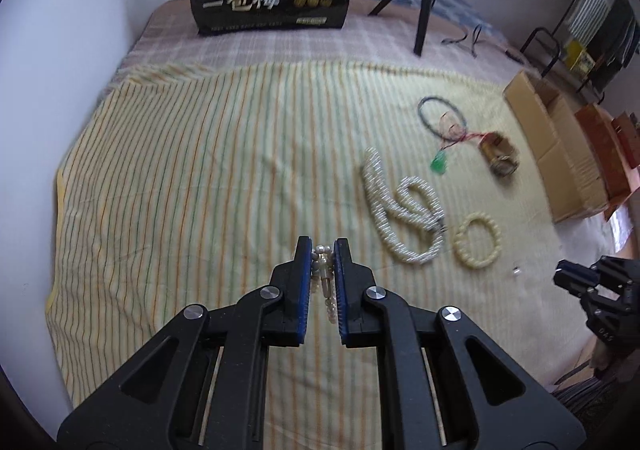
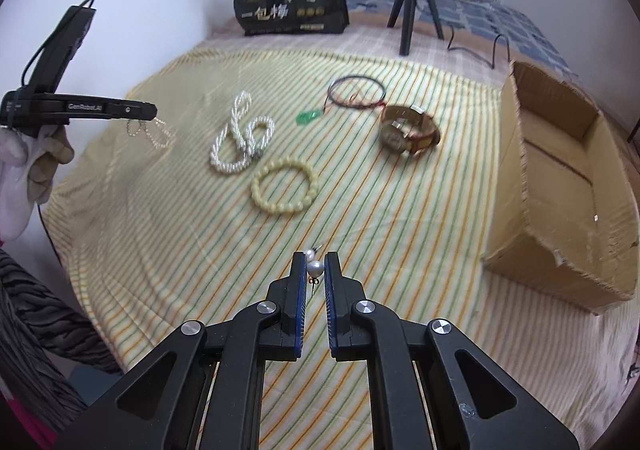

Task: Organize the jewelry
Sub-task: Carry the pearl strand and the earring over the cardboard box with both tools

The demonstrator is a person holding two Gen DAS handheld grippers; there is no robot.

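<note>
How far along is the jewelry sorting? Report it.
Done: little, only one tiny pale item shows in the cardboard box. In hand: left gripper holds a bead strand; right gripper holds pearl earrings. Left: pearl necklace, yellow bracelet, watch, green pendant cord.

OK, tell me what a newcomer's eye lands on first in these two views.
Probably the two claws: the left claw is shut on a small beaded chain, and the right claw pinches pearl earrings. Next comes the jewelry on the striped cloth: a twisted pearl necklace, a cream bead bracelet and a wristwatch, with an open cardboard box at the right.
</note>
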